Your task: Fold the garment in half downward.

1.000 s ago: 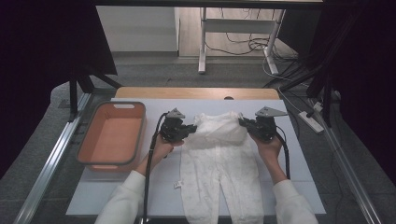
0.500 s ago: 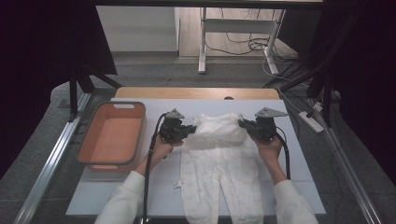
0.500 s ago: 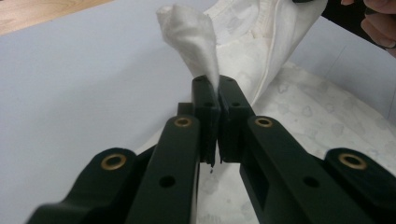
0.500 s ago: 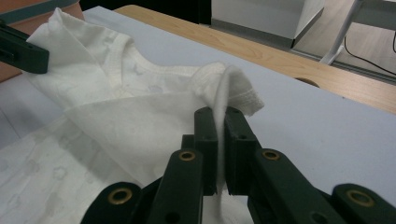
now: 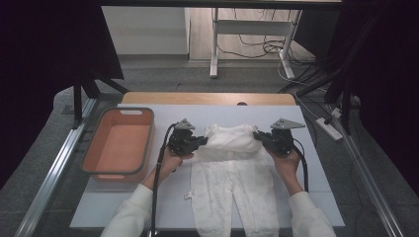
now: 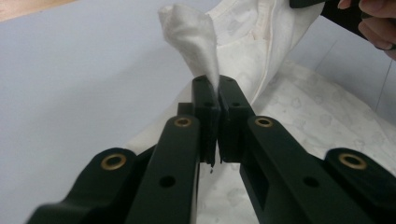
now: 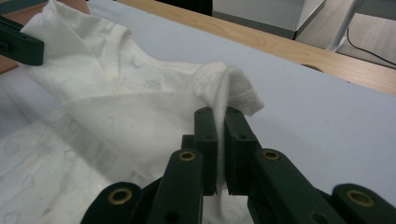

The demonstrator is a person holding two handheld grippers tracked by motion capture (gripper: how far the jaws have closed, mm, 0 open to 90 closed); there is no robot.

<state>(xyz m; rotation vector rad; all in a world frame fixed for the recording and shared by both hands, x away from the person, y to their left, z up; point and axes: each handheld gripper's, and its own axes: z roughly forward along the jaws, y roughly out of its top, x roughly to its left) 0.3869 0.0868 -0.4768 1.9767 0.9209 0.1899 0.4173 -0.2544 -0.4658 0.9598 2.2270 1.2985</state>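
Observation:
A white baby romper (image 5: 230, 173) lies on the light table cover (image 5: 148, 118), legs toward me. Its upper part is lifted and folded back between my two grippers. My left gripper (image 5: 200, 142) is shut on the cloth at the garment's left shoulder; in the left gripper view a peak of white fabric (image 6: 194, 37) rises from the closed jaws of the left gripper (image 6: 214, 88). My right gripper (image 5: 258, 137) is shut on the right shoulder; in the right gripper view the hemmed edge (image 7: 224, 93) runs down between the closed jaws of the right gripper (image 7: 217, 116).
An orange tub (image 5: 118, 143) with a grey rim stands at the left of the table. The wooden table edge (image 5: 207, 98) lies beyond the cover. Metal rails run along both sides; cables and a power strip (image 5: 330, 128) lie on the floor at the right.

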